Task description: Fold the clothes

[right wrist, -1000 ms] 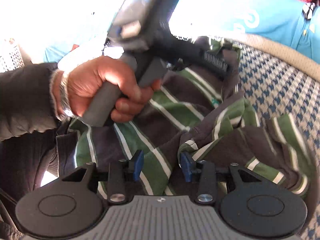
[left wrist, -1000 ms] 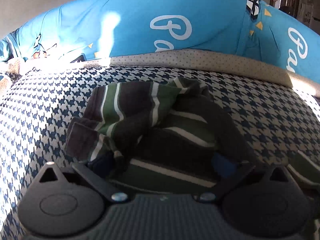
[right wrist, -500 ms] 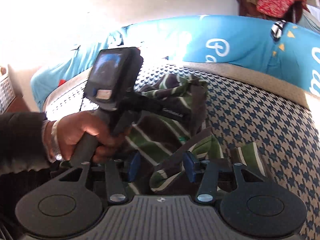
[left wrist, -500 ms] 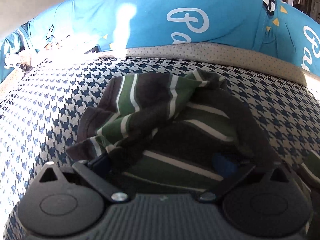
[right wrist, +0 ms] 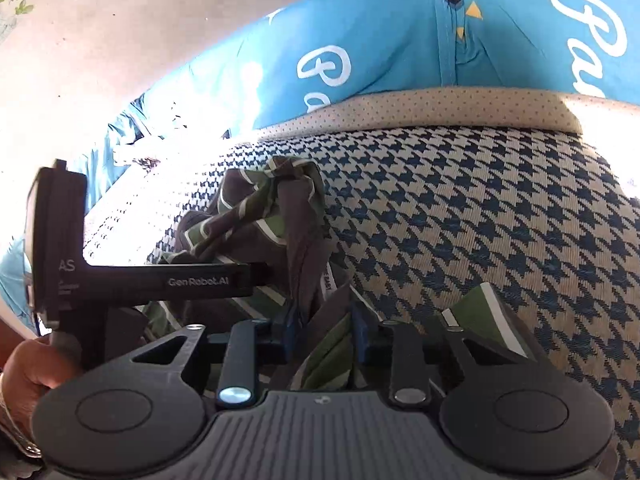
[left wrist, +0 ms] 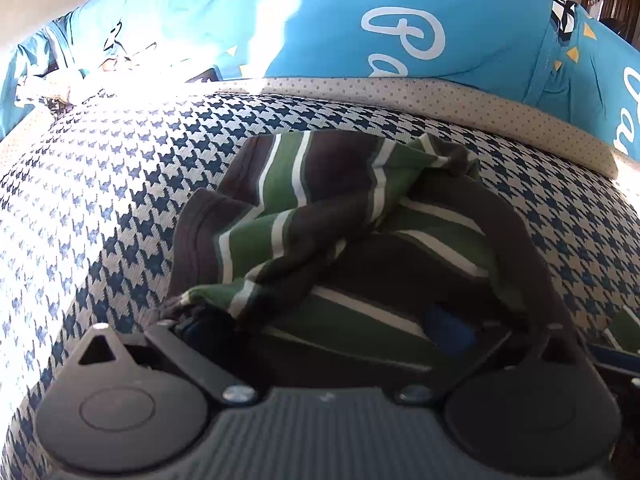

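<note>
Striped garment point(right wrist: 280, 220) bunches between the closing right gripper point(right wrist: 325, 334) jaws.

The right gripper point(right wrist: 323, 328) is closing its 2 blue-padded jaws around a fold of the green, brown and white striped garment point(right wrist: 276, 220), which lies bunched on the navy-and-cream houndstooth cover point(right wrist: 480, 220). To the left, a hand point(right wrist: 28, 368) grips the handle of the left gripper point(right wrist: 160, 280), whose black body reaches across the cloth. Behind lies a blue cushion with white lettering point(right wrist: 400, 48).
</note>
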